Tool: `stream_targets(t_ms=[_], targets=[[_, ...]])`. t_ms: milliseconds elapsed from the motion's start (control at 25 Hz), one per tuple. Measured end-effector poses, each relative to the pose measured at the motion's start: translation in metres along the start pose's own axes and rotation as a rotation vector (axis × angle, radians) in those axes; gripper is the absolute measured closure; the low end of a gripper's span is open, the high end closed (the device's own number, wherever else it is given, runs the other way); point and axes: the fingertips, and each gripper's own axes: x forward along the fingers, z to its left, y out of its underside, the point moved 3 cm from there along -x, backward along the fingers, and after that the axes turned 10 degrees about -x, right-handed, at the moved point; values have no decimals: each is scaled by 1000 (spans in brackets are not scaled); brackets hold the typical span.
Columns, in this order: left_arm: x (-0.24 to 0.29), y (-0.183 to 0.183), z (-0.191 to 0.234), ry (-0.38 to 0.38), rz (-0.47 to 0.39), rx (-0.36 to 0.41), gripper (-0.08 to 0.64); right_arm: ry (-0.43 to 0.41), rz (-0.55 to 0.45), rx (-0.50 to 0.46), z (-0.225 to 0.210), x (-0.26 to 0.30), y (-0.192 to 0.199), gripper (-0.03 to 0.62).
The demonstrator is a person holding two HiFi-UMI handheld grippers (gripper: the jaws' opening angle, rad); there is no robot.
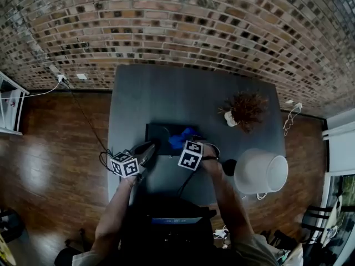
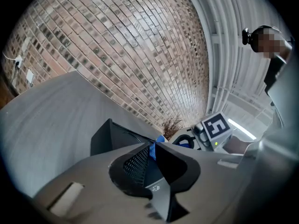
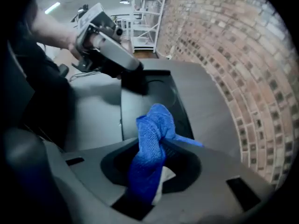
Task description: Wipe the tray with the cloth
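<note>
Right gripper is pointed steeply down and clamped on the blue cloth. A bunched wad is pushed out past the jaw tips, w/ more of it trailing back betw. the jaws. The black tray is laid right under & ahead of that gripper on the grey table, so the cloth is held over the tray's inside. Contact w/ the tray floor can't be made out tbh. Left gripper is held nearly level, jaws squeezed together on the tray's rim at the corner nearest it, and the cloth is seen just beyond its tips. Off to the right gripper's right, a dried plant and a white bucket-shaped thing are sat on the table, well apart from the tray. A brick wall is seen past the table's far edge.
</note>
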Motion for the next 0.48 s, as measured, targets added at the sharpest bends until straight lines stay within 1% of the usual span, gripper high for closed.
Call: stream_targets(t_ms=[40,80,120,160,200,240,320,360,400,480], targets=[[-1,0,0,-1,0,2,534,3,25,23,-10,-5,8,476],[-1,-1,0,-2,-3,3,534,69,62,48,-30,-8,18,476],[-2,-1,0,-4,-5,4,534,164,113,47,-54,-8,27,476],[-2,-1,1,-4,-7,4,534,245,173,1,-72,-4,35,474],[-1,-1,1,-5,-6,5,535,288,234,-88,-80,3,40,474],[0,0,1,-4,-2,4,534,299,294,-203,-80,11,42,474],[1,1,0,-1,8,4,534,284,410,-428,-68,17,42,476],[2,1,0,0,11,3,534,266,455,-503,-61,17,41,476],[1,0,0,1,12,1,534,242,482,-543,-53,15,41,476],[0,-1,0,0,10,-1,534,184,483,-547,-34,10,40,476]])
